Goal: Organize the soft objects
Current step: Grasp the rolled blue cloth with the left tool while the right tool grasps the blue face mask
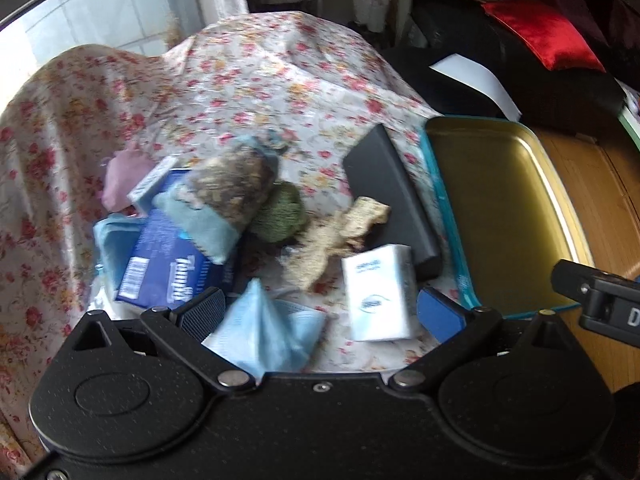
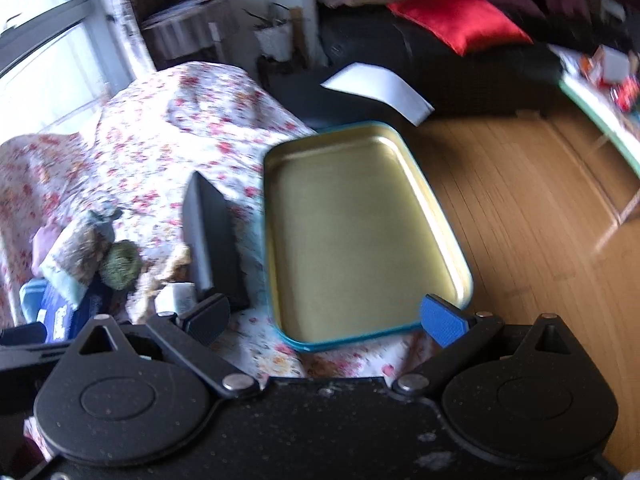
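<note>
Several soft items [image 1: 236, 200] heaped, seemingly crumpled; tin tray [image 2: 360, 232] beside.

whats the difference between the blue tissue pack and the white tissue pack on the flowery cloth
The blue tissue pack is dark blue with white lettering; the white tissue pack is white with a small blue logo. The blue one is partly buried under a patterned pouch; the white one lies uncovered. The blue one sits on the left of the pile, the white one nearer the black box and tin tray. Both lie on the floral cloth, outside the tray.
</note>
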`<state>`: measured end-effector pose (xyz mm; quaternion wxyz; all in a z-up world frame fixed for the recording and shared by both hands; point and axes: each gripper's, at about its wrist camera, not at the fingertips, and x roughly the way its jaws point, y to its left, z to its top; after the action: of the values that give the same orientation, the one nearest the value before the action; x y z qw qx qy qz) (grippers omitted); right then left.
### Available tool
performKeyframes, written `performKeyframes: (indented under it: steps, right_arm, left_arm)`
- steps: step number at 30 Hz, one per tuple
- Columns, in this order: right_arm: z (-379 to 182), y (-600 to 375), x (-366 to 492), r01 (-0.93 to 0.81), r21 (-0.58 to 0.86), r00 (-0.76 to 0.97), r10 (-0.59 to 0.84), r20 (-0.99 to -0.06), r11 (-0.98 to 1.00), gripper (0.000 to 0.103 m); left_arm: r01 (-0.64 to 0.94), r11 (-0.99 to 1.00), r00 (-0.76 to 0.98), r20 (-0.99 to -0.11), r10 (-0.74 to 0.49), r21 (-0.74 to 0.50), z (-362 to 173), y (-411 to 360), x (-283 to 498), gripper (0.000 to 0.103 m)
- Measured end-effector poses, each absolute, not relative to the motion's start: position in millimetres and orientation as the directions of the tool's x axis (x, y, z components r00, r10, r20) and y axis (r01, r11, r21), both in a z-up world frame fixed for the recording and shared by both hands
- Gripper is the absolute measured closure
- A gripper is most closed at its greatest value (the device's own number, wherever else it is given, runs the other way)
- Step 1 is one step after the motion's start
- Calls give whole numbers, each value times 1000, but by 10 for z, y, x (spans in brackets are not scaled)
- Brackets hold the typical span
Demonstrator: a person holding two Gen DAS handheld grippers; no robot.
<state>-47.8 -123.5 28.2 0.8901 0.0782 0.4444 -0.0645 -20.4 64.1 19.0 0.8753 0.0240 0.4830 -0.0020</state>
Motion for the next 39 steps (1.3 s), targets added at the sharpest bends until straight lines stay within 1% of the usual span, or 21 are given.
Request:
performKeyframes:
  steps: [6,13,15,16,17,25,30,35,39]
  right_arm:
    - [355,-665,-437,1,52,631,40,-775,999,1]
    - [130,145,-391,-214,28,580,150,-801,976,1]
    - [12,339,-418,-267,31,544,177,-820,963,4]
    - [-48,426,-440,-289,37,528,191,-827,957,8]
    - [-107,493,-449,-305,41,514,200,-834,952,9]
    - [-466,829,-358,-352,25,419,181,-889,936,9]
    - [-495,859,-186,-371,26,391,181,-903,928,9]
    - [-517,863,-80,-358,81,355,216,-910,930,8]
    - [-624,909,-63,-352,58,341,185,-922,934,10]
  left_arm:
    - [-116,991,543,-831,115,61,135,1249,-228,4]
    - [-290,952,477,-847,234,100,-37,1933,-277,4]
    - [-323,939,452,-854,259,114,-93,2087,-306,4]
    - [-337,934,440,-857,267,118,-124,2160,-325,4]
    - [-351,929,430,-860,273,120,-154,2225,-348,4]
    - [-417,904,375,-889,264,92,-341,2578,-611,4]
    - [-403,912,382,-891,244,78,-392,2644,-711,4]
    - [-371,926,399,-889,224,67,-383,2662,-839,4]
    - [-332,942,418,-889,190,45,-371,2629,-917,4]
